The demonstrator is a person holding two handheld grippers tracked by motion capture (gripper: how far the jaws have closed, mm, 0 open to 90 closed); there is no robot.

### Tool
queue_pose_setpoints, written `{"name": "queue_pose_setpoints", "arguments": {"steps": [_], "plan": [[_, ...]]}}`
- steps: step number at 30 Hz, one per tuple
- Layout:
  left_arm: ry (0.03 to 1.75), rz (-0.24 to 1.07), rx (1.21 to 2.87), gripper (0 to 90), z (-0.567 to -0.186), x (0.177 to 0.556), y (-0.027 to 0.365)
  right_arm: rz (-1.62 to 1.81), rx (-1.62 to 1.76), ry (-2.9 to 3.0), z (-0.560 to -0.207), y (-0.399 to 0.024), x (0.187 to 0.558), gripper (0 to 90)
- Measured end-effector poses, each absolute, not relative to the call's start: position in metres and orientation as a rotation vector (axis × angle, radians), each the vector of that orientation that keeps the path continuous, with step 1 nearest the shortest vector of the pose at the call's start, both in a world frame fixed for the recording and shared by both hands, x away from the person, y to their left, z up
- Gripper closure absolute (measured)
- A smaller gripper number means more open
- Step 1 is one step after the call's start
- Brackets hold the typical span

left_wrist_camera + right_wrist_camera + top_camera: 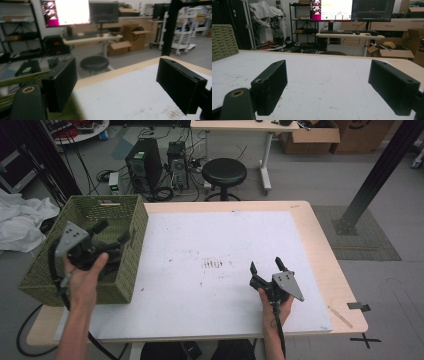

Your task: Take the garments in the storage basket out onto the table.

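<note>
My left gripper [113, 232] is held up over the green woven basket [131, 209] at the table's left edge, jaws wide apart and empty. In the left gripper view the left gripper [117, 85] looks across the white mat [130, 95] toward the room, nothing between its jaws. My right gripper [265, 265] rests low on the white mat [220, 235] at the front right, open and empty. In the right gripper view the right gripper [328, 87] has bare mat [319, 75] between its jaws, and the basket's wall [223, 41] stands far left.
A wooden table edge [327, 255] frames the mat. Dark smudges [214, 264] mark the mat's middle. A black stool [224, 172], computer towers [145, 162] and cables stand beyond the far edge. A black post [380, 170] rises at the right. White cloth [20, 220] lies at left.
</note>
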State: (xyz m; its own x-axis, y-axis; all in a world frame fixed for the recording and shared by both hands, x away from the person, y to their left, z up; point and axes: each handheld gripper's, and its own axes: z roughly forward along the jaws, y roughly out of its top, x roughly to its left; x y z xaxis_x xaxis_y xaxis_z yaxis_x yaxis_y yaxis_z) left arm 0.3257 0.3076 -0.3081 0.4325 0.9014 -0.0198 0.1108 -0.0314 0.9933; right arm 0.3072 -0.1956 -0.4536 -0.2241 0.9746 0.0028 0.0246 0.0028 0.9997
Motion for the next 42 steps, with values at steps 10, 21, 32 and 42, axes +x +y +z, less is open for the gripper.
{"name": "queue_pose_setpoints", "arguments": {"steps": [10, 21, 32, 42], "plan": [[1.285, 0.671, 1.474, 15.8, -0.331, 0.374, 0.402, 1.358, 1.115, 1.396, -0.453, -0.195, 0.308, 15.7], [1.668, 0.468, 1.667, 15.9, -0.380, 0.416, 0.436, 1.358, 1.116, 1.395, -0.453, -0.195, 0.307, 15.7], [1.880, 0.240, 1.809, 14.9, -0.414, 0.431, 0.436, 1.360, 1.115, 1.397, -0.454, -0.196, 0.308, 15.7], [1.794, 0.177, 1.842, 47.2, -0.412, 0.430, 0.432, 1.355, 1.113, 1.399, -0.453, -0.195, 0.308, 15.7]]}}
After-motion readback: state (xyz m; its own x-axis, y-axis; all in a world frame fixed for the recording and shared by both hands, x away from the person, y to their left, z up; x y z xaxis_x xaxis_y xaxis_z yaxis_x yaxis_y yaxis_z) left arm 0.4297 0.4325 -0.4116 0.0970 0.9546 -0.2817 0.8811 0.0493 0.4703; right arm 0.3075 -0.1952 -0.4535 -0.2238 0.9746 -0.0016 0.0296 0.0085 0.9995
